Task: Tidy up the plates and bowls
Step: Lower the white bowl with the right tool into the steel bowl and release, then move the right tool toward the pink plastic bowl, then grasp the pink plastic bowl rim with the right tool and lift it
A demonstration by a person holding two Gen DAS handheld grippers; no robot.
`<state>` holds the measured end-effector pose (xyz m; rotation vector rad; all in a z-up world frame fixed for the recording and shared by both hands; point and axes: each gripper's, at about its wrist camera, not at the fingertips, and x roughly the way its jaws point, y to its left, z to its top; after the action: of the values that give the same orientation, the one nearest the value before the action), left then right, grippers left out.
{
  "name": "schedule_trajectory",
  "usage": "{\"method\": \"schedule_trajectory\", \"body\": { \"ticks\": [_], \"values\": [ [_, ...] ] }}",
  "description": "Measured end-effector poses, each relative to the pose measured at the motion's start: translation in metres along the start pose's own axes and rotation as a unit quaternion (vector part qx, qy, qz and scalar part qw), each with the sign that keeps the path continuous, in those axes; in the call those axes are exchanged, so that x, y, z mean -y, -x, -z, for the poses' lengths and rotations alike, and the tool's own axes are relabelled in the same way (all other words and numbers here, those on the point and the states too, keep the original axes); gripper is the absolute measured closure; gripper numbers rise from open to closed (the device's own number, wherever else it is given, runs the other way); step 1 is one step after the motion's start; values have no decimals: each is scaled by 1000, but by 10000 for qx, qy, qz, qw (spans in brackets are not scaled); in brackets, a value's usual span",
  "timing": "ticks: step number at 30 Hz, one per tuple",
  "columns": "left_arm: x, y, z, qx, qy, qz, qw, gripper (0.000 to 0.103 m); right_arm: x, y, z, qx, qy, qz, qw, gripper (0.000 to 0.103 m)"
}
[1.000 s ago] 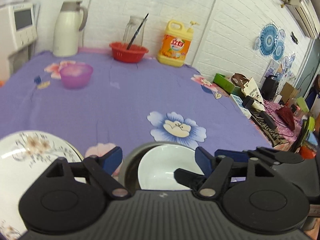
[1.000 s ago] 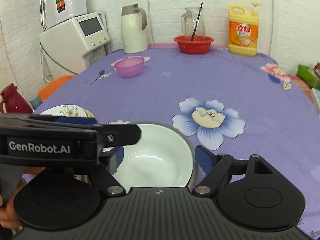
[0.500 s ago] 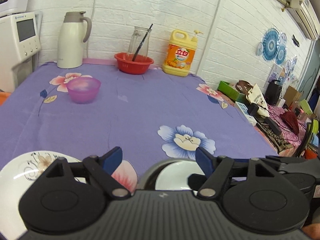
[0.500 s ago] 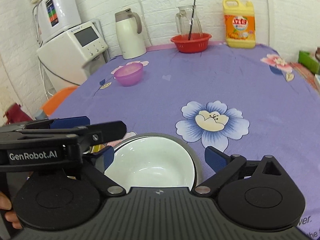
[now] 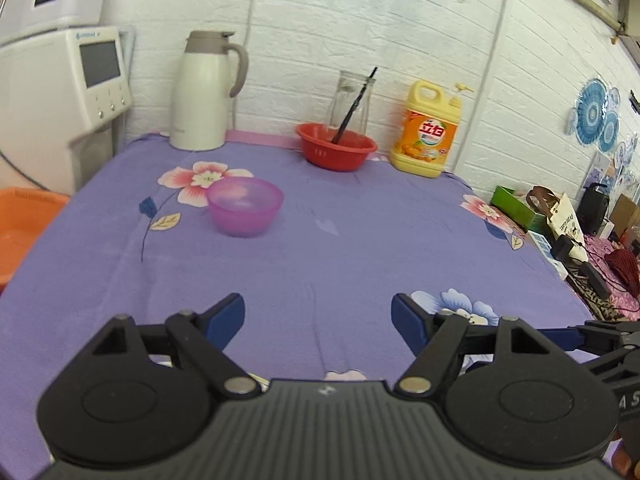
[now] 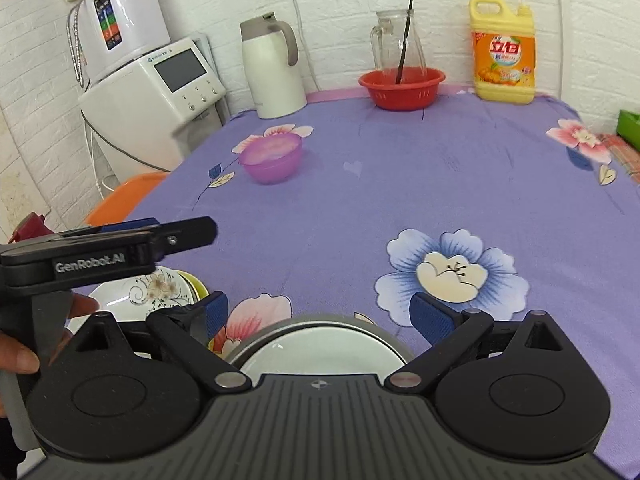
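Left wrist view: left gripper (image 5: 318,312) released, jaws wide apart, nothing btwn them, held above the near part of the table (image 5: 360,240). Purple bowl (image 5: 245,206) sits toward the far-left part of the table, beside a pink flower print, well apart from the gripper. Along the far edge: white thermos jug (image 5: 204,92), red basket (image 5: 336,151) w/ a glass pitcher (image 5: 354,96) behind it, yellow detergent bottle (image 5: 430,134). Right gripper's side just shows at the right frame edge. Plates and white bowl not visible here.

Right wrist view: right gripper (image 6: 316,316) released, jaws apart, empty. White bowl (image 6: 320,354) sits inside a grey bowl (image 6: 390,338) at the near edge of the table, directly under the gripper, partly hidden by its body. Floral plate (image 6: 136,294) lies near the near-left corner, on a yellow-green dish (image 6: 198,286) whose rim alone shows. Left gripper crosses above the plate.

Risks (judgement): purple bowl looks like the remaining stray; reach across is long. Rim grip on a light plastic bowl could slip or tip it if the bite is shallow. The 2 tools are close together; a sweep by either could clip the plate or the nested bowls, both near the table edge.
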<state>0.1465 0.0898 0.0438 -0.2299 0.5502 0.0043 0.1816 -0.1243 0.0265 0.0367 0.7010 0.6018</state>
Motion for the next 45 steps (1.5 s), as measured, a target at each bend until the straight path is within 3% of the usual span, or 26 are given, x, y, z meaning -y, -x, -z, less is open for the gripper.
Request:
{"method": "schedule_trajectory", "body": {
  "ticks": [3, 6, 10, 15, 21, 27, 30, 36, 41, 45],
  "values": [
    [-31, -8, -14, -99, 241, 31, 9997, 28, -1, -17, -12, -152, -92, -162, 9997, 0],
    [-62, -19, -35, -22, 325, -299, 9990, 28, -10, -34, -29, -191, 114, -229, 9995, 0],
    [-93, -43, -71, 93, 314, -708, 9970, 28, -29, -74, -61, -314, 548, -309, 9975, 0],
    [-117, -93, -98, -129, 290, -815, 9962, 28, -51, -148, -100, -614, 1445, -83, 9876, 0],
    [-129, -156, -105, -463, 173, -683, 9964, 28, -41, -219, -119, -931, 1660, -38, 9817, 0],
    [-127, -214, -109, -509, -31, -373, 9980, 28, -41, -254, -117, -939, 1995, -186, 9752, 0],
    [-128, -235, -111, -533, -158, -244, 9982, 28, -40, -262, -120, -855, 2050, -458, 9740, 0],
    [-136, -256, -110, -594, -319, -64, 9977, 28, -31, -257, -107, -270, 2200, -761, 9722, 0],
    [-134, -263, -106, -545, -532, -5, 9971, 28, -39, -265, -119, -451, 2270, -794, 9696, 0],
    [-132, -267, -109, -532, -580, 152, 9968, 33, -42, -271, -121, -253, 2217, -725, 9721, 0]
  ]
}}
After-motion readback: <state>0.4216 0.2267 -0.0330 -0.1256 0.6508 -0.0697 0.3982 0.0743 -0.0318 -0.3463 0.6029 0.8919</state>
